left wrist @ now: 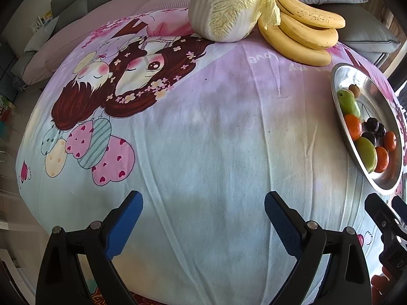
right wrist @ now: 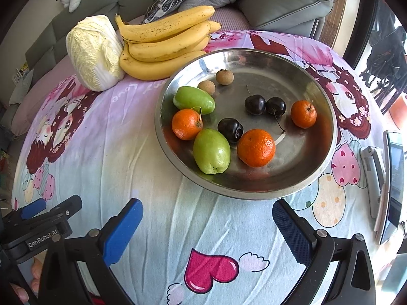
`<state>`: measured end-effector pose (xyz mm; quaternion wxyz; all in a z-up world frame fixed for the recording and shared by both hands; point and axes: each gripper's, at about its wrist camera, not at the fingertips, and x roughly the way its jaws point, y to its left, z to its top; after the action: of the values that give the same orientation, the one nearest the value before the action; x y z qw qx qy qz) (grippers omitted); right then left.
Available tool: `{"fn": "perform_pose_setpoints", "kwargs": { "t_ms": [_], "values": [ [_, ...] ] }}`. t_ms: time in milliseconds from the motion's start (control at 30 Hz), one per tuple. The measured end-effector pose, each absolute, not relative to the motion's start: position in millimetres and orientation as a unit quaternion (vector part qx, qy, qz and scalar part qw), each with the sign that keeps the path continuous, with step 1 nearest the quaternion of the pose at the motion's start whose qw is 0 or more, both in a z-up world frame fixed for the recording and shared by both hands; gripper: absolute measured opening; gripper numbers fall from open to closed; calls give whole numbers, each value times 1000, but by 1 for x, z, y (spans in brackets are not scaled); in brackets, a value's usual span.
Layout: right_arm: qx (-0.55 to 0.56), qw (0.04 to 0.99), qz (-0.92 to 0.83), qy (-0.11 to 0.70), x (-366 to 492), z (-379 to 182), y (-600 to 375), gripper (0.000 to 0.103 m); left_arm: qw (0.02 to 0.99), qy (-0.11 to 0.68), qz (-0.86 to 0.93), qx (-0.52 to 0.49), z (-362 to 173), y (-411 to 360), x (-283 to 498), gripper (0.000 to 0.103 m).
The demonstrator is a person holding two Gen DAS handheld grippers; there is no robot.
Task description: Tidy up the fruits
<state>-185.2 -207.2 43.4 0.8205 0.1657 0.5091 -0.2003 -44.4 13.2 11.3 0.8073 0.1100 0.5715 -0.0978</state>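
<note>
A steel bowl [right wrist: 254, 61] sits on the cartoon-print tablecloth and holds three small oranges [right wrist: 256, 148], two green fruits [right wrist: 211, 151], three dark cherries [right wrist: 255, 104] and two brown longans [right wrist: 224, 76]. A bunch of bananas [right wrist: 162, 43] lies behind it, next to a napa cabbage [right wrist: 95, 52]. My right gripper [right wrist: 207, 225] is open and empty, just in front of the bowl. My left gripper [left wrist: 203, 217] is open and empty over bare cloth, left of the bowl [left wrist: 343, 71]. The bananas [left wrist: 302, 33] and cabbage [left wrist: 229, 5] lie far ahead of it.
A phone on a stand [right wrist: 391, 185] lies at the table's right edge. A grey sofa with cushions [right wrist: 285, 5] stands behind the table. The left gripper shows at the lower left of the right wrist view [right wrist: 38, 218].
</note>
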Motion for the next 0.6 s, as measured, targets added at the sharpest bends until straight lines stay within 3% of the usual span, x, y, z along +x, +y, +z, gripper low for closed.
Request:
{"fn": "perform_pose_setpoints", "kwargs": {
  "t_ms": [600],
  "values": [
    [152,823,-194,512,-178,35,-210,103,800,578,-99,124,7,2,-34,96]
  ]
}}
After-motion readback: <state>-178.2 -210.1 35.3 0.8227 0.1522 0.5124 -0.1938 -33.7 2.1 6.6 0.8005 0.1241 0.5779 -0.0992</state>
